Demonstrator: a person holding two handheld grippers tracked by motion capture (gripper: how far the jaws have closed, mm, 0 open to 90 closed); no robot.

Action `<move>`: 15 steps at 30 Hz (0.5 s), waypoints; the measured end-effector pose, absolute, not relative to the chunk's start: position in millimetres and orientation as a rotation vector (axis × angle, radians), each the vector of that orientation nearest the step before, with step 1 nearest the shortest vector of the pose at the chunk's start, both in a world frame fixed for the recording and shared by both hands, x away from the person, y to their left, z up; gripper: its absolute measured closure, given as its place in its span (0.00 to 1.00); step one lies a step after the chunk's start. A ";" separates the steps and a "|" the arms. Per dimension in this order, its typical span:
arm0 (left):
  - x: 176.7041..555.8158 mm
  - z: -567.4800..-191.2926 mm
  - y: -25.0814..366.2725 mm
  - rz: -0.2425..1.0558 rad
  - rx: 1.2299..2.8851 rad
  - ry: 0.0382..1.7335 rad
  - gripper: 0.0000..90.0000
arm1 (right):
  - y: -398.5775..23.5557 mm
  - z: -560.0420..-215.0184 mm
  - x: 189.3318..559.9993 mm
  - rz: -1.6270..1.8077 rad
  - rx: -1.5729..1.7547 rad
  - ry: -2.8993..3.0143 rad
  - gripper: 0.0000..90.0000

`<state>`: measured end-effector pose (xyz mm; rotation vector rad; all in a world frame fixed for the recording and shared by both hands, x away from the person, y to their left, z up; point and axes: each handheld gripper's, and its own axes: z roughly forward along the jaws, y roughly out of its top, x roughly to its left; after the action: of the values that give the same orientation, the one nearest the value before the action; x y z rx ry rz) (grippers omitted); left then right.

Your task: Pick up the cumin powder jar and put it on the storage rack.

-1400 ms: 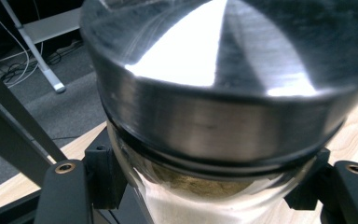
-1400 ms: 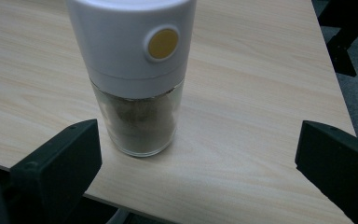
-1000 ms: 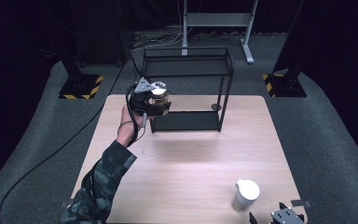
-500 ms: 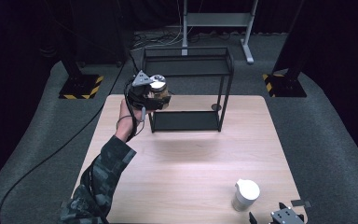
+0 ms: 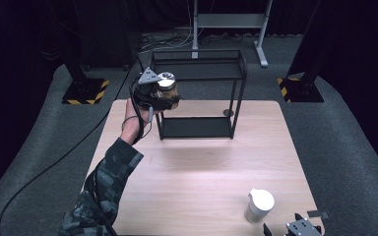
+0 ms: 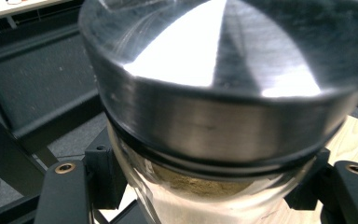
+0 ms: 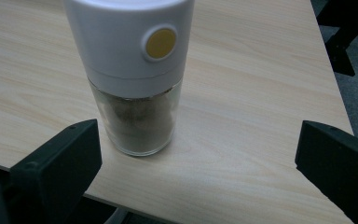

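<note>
Left gripper [image 5: 163, 96] clamped on a glass jar [image 5: 167, 88] with a metal lid [image 6: 223, 60], raised at the far left of the wooden table [image 5: 197, 167], level with the left end of the upper tier of the black wire rack [image 5: 199, 73]. In the left gripper view the jaws press the glass wall from both sides just below the lid, over a brownish filling. The jar is judged rigid, smooth, breakable and fairly heavy; a hold on the body under the lid's rim should resist slipping, whereas the polished lid offers poor purchase. Right gripper [image 5: 302, 228] at the near right edge, jaws spread wide and holding nothing, facing a white-capped grinder [image 7: 133, 74] that stands upright near the table's corner, untouched.
</note>
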<state>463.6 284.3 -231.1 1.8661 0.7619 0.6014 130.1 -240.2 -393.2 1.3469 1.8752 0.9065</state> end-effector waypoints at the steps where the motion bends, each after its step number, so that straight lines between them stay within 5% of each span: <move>1: 463.7 -228.4 284.6 0.605 1.867 0.759 0.34 | -240.2 -393.1 130.1 0.907 1.346 1.876 0.00; 15: 465.6 -211.7 285.8 0.601 1.854 0.747 0.34 | -240.1 -393.0 130.5 0.907 1.348 1.879 0.00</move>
<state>465.6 285.8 -211.7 1.8541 0.7474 0.6007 130.5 -240.1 -393.0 1.3482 1.8789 0.9071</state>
